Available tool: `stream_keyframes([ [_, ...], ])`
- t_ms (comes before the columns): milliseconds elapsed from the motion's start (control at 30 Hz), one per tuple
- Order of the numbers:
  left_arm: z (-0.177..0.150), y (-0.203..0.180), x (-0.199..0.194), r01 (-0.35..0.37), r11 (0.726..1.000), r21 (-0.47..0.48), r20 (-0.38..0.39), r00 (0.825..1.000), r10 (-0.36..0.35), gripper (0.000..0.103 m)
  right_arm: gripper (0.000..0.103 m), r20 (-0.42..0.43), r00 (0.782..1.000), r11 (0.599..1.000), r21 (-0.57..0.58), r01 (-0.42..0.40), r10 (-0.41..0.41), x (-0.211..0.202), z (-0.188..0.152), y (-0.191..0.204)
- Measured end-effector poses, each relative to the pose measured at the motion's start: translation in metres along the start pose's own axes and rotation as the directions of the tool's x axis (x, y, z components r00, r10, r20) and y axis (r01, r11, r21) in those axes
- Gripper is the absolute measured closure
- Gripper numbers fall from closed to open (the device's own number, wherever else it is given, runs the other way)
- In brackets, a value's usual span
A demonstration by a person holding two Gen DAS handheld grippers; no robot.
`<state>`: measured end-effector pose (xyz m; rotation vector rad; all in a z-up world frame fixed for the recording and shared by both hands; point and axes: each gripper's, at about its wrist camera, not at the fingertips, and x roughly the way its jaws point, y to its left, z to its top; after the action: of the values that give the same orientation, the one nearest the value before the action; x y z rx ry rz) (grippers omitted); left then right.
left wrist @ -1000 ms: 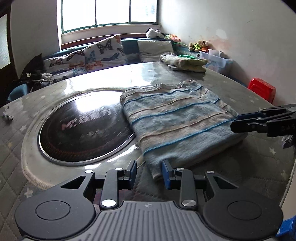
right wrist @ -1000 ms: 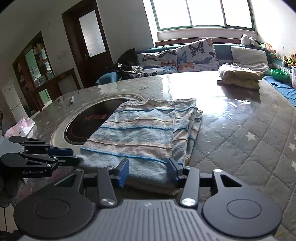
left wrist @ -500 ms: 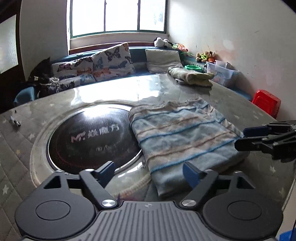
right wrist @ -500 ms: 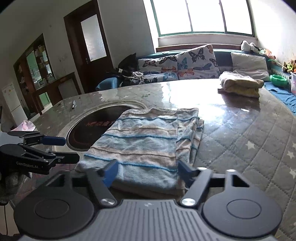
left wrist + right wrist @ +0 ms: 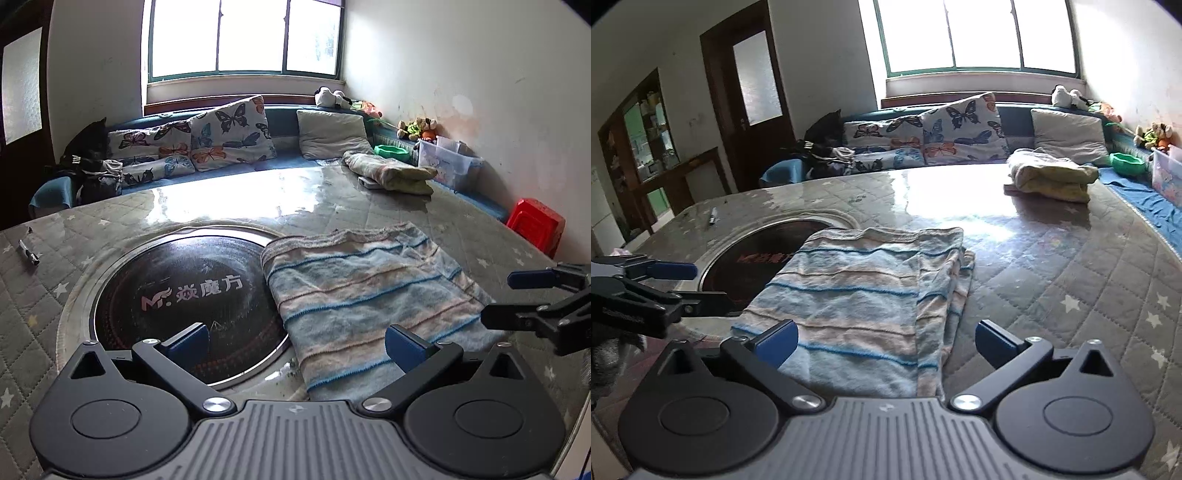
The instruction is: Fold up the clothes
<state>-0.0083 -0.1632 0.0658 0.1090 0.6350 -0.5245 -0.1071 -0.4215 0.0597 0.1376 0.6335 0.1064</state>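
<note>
- Folded striped towel (image 5: 362,295) lies flat, its left edge over the round black cooktop (image 5: 184,295).
- Left tool (image 5: 295,341) and right tool (image 5: 884,341) are both opening wide, gripping nothing.
- Quilted table (image 5: 1089,266) is bare to the right.

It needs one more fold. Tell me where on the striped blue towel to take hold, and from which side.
Take the striped blue towel by its two near corners, coming in low from the near table edge. It lies flat, stripes running across, its near hem facing both tools. The left gripper and right gripper, jaws opening and clear of the cloth, already flank that hem. The stacked layers on its right side need a deeper bite.
</note>
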Motion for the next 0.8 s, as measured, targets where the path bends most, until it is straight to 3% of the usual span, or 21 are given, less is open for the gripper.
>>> stream_keyframes([
  [333, 0.013, 0.001, 0.012, 0.021, 1.0, -0.021, -0.006, 1.0, -0.021, 0.0, 0.0, -0.043, 0.999, 0.997, 0.082, -0.012, 0.016, 0.026, 0.008, -0.014],
  [800, 0.027, 0.001, 0.047, -0.003, 0.998, -0.055, -0.09, 0.996, -0.002, 0.0, 0.0, -0.148, 0.988, 0.995, 0.101, -0.014, 0.029, 0.06, 0.015, -0.026],
])
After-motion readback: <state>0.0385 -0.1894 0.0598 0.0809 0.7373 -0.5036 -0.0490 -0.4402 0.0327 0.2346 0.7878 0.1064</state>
